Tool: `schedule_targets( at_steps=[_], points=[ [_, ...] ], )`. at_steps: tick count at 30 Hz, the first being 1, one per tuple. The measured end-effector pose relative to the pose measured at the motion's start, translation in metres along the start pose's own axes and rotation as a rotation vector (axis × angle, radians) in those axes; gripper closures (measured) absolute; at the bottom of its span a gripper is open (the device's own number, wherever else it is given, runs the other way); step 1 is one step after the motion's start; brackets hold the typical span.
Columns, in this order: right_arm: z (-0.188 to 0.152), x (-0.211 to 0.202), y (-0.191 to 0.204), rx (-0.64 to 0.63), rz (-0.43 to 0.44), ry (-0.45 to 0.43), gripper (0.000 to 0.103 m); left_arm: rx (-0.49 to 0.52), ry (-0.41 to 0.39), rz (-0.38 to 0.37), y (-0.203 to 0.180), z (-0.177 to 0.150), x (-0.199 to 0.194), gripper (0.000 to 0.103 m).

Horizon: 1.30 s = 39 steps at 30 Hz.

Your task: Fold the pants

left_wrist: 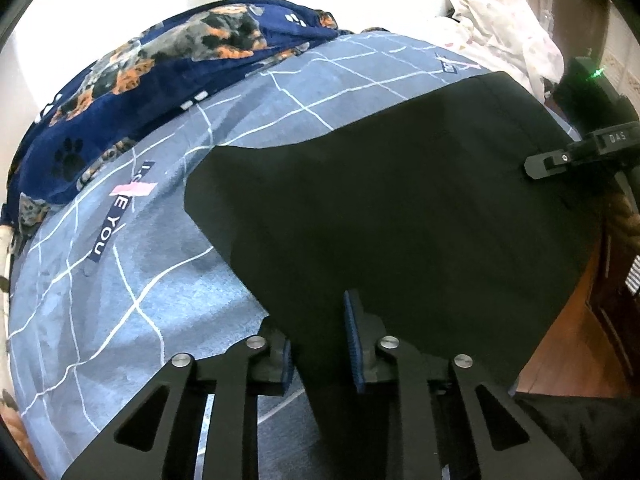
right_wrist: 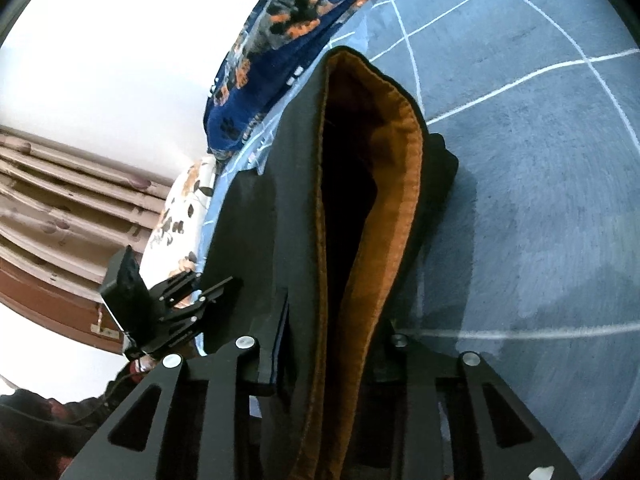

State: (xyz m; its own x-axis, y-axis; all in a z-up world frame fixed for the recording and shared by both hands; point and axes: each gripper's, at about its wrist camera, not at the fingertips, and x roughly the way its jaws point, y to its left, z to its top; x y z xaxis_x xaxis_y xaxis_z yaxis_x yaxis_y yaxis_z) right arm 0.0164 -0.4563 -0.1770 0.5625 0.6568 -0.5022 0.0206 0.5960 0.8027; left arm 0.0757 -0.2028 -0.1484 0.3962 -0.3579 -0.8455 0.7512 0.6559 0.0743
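The black pants (left_wrist: 400, 208) hang stretched above the bed between both grippers. My left gripper (left_wrist: 320, 348) is shut on their near edge, with cloth between the blue pads (left_wrist: 354, 344). My right gripper (right_wrist: 332, 364) is shut on the waistband end, where the orange lining (right_wrist: 384, 216) gapes open toward the camera. In the left wrist view the right gripper (left_wrist: 540, 164) pinches the far right edge of the cloth. In the right wrist view the left gripper (right_wrist: 212, 296) holds the cloth's left edge.
The bed has a blue sheet with white grid lines (left_wrist: 120, 280). A dark blue paw-print blanket (left_wrist: 160, 76) lies bunched at the far side. White floral bedding (left_wrist: 508, 28) sits far right. Wooden floor (left_wrist: 572, 344) lies beyond the bed edge at right. Curtains (right_wrist: 60, 208) hang at left.
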Motion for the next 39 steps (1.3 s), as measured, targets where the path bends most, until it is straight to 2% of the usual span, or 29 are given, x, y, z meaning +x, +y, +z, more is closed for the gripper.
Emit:
schedule_targets(
  at_steps=[4, 12, 19, 22, 28, 39],
  points=[
    [-0.005, -0.007, 0.009, 0.011, 0.027, -0.026, 0.078, -0.043, -0.020, -0.020, 0.006, -0.001, -0.008, 0.088],
    [-0.014, -0.011, 0.053, -0.030, 0.049, -0.040, 0.079, -0.096, -0.077, -0.035, 0.017, -0.007, -0.039, 0.090],
    [-0.007, 0.006, 0.104, -0.080, 0.095, -0.029, 0.079, -0.219, -0.130, -0.030, 0.066, -0.020, -0.082, 0.091],
    [0.002, 0.020, 0.128, -0.102, 0.114, -0.017, 0.079, -0.262, -0.149, -0.006, 0.094, -0.026, -0.101, 0.091],
    [0.028, 0.066, 0.174, -0.145, 0.164, 0.013, 0.079, -0.322, -0.182, 0.087, 0.157, -0.038, -0.130, 0.091],
    [0.096, 0.180, 0.228, -0.176, 0.248, 0.063, 0.079, -0.442, -0.202, 0.199, 0.276, -0.043, -0.130, 0.091]
  ],
)
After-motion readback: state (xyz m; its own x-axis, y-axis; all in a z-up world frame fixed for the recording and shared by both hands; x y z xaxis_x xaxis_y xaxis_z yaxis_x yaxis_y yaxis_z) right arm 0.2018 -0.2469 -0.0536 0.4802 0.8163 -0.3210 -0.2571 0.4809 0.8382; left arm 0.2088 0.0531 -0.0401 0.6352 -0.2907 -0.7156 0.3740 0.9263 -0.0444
